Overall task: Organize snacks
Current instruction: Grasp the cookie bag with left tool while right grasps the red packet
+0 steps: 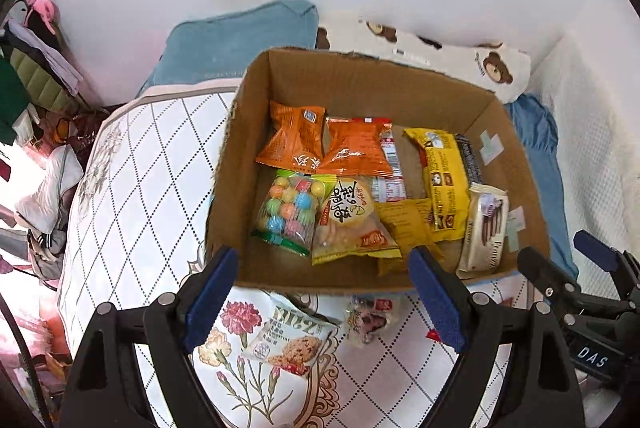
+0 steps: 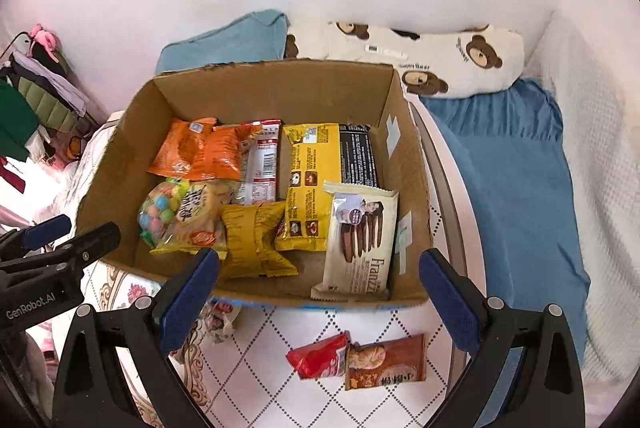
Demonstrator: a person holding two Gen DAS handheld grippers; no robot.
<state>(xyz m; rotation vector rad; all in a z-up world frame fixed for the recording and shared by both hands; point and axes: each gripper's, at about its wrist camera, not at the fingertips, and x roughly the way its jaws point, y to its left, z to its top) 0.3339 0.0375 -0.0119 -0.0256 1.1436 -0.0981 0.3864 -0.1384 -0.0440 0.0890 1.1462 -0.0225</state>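
handling: light, crinkly, slippery cookie packet [image 1: 286, 342] judged best pinched at a sealed end | place: on the bed's patterned cover, just outside the cardboard box [image 1: 276, 280], near its front wall | box: many snack packets held | left gripper [image 1: 324, 292] jaws apart, empty | right gripper [image 2: 320, 298] jaws apart, empty

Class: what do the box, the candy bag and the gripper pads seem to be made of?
Box: brown corrugated cardboard, matte, with ragged cut rims. Candy bag: clear glossy plastic film, the coloured balls showing through. Pads: blue, dull and finely textured, probably rubber or foam.
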